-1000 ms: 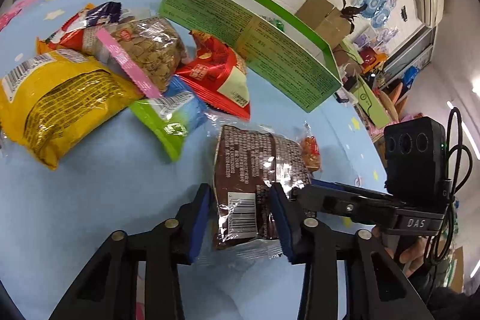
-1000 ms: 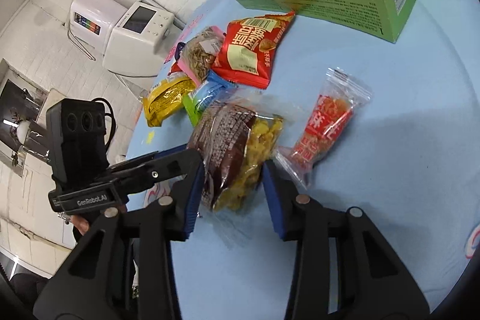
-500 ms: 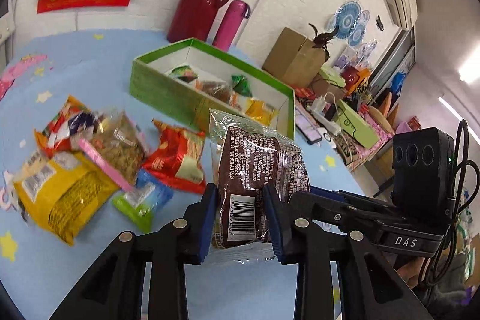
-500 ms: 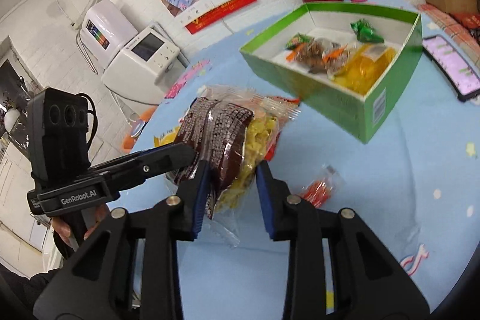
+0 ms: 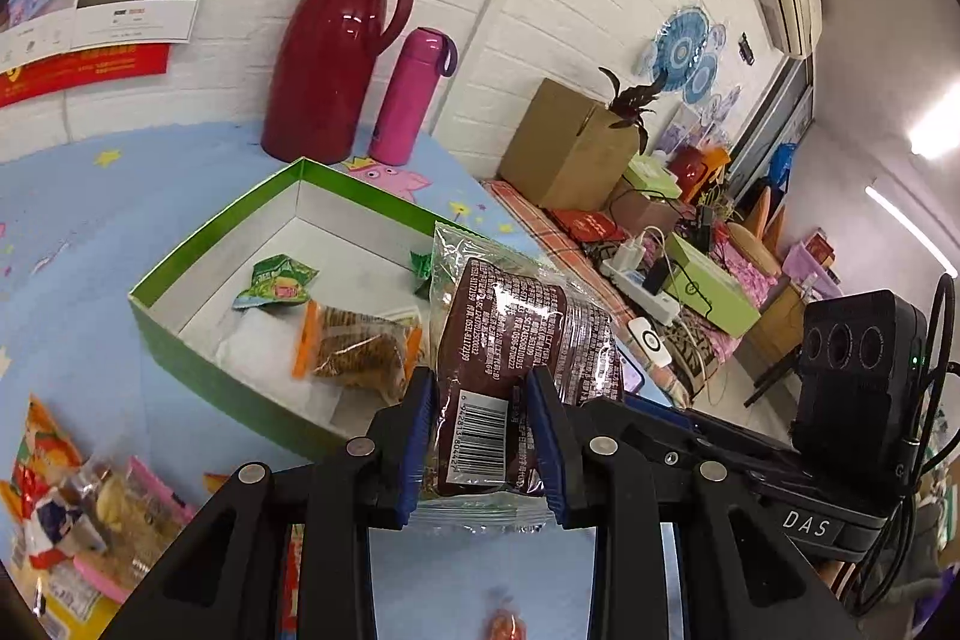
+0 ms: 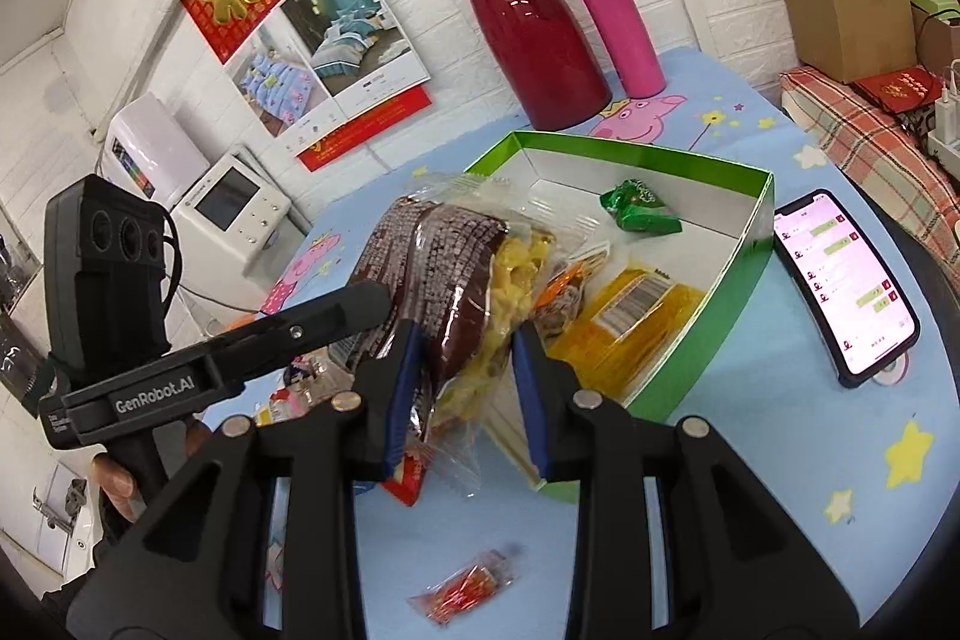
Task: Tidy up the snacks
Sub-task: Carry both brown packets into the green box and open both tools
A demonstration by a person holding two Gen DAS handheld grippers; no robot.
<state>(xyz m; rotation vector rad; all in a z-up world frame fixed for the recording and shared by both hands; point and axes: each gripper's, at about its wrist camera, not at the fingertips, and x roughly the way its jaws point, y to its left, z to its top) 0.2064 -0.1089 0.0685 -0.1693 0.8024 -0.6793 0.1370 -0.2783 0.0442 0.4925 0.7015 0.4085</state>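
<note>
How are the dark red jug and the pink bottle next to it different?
The jug is dark red, taller and much wider, broad at the base and narrower toward the top; the bottle is pink, shorter and a slim cylinder. The jug has a large side handle, while the bottle has only a small purple loop at its cap. Both stand upright by the white wall.

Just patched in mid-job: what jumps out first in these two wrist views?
The brown-and-yellow snack bag, pinched between both the left gripper and the right gripper, is held up over the green box, filling the centre of each view. Behind the box, by the wall, stand a dark red thermos jug and a pink bottle.
</note>
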